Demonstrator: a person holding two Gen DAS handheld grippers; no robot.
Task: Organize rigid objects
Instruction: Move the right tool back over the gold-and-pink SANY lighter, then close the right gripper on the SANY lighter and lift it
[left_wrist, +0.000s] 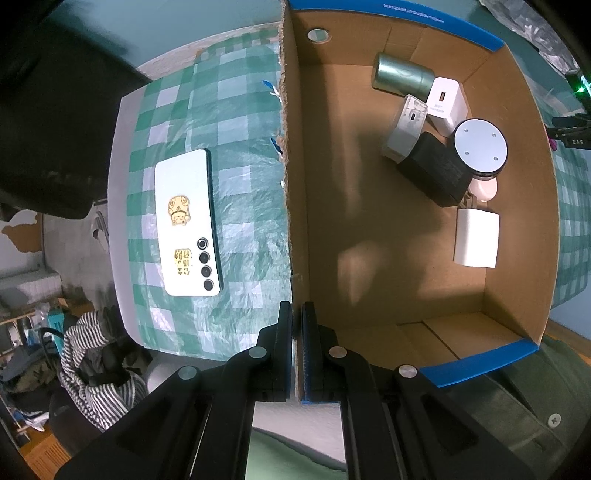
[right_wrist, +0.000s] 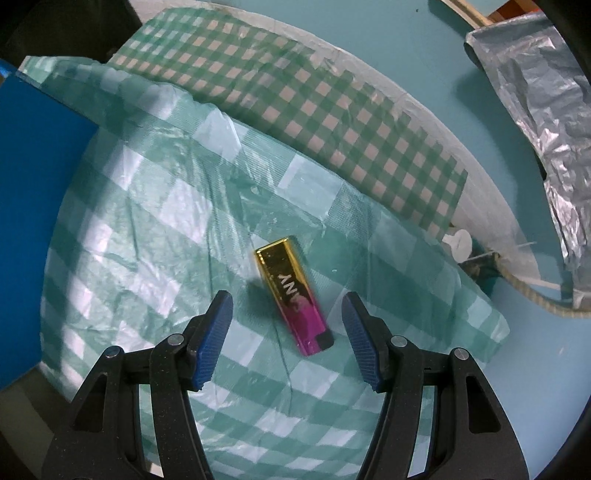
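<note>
Right wrist view: green checked plastic cloth (right_wrist: 155, 206); a gold-pink lighter (right_wrist: 293, 295), label blurred, lies between the right gripper's (right_wrist: 287, 321) parted jaws. The left gripper (left_wrist: 296, 325) pinches the cardboard box wall (left_wrist: 291, 206).

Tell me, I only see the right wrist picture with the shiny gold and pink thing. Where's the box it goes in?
Observer: The cardboard box shows in the left wrist view, and the left gripper is shut on its torn wall.
Operator: Is anything inside yet?
Observer: Yes, several chargers, among them a white charger, and a green cylinder.
Operator: Anything left outside?
Observer: A white phone lies face down on the checked cloth beside the box.
</note>
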